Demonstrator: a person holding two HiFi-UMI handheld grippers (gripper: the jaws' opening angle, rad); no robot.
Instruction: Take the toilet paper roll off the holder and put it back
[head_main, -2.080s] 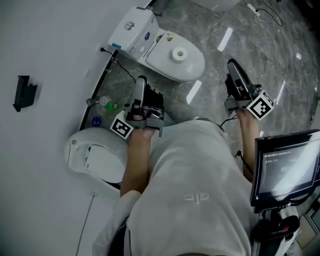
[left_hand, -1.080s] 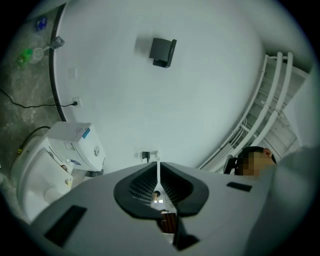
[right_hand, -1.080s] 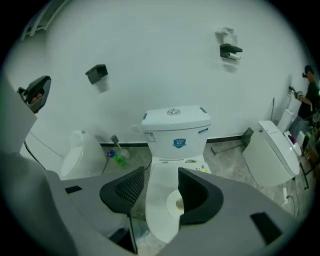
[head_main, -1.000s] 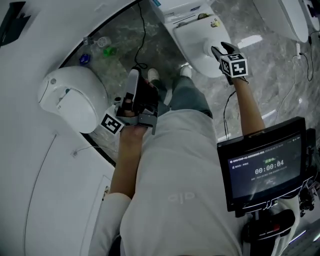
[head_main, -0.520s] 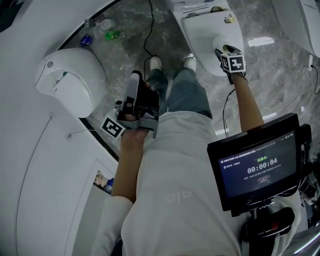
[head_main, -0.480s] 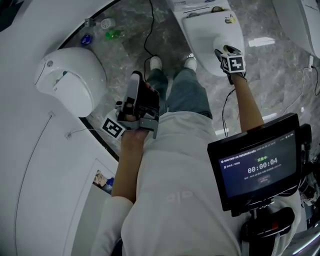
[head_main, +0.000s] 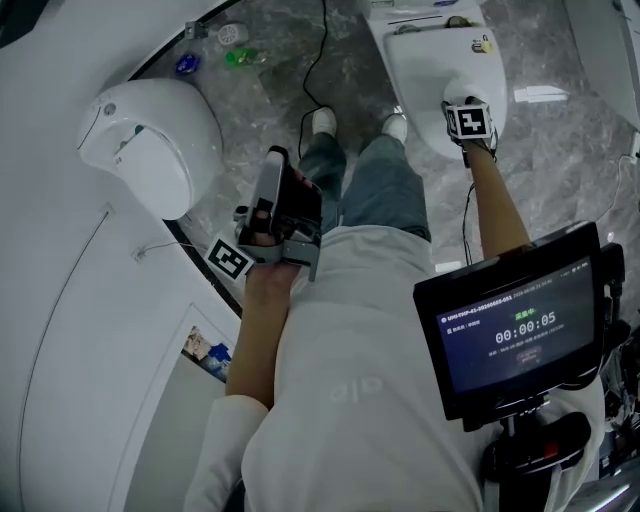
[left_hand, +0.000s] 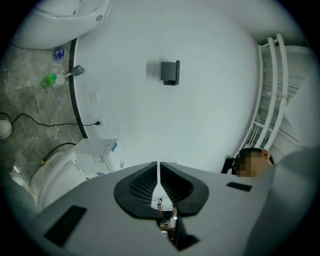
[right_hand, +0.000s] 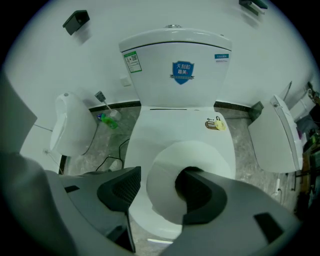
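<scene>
A white toilet paper roll lies flat on the closed toilet lid. My right gripper is open and straddles the roll's wall: its right jaw sits in the core hole and its left jaw is outside. In the head view the right gripper hangs over the toilet and hides the roll. A black holder is fixed high on the white wall and shows again as the holder left of the tank. My left gripper is shut and empty, held at the person's side.
A white wall-hung bowl stands to the left, a second toilet to the right. A green bottle and a black cable lie on the marble floor. A monitor sits at the person's right.
My right gripper has come down close over the toilet lid, and the roll now fills the space round its jaws. The left gripper has tilted, still shut.
</scene>
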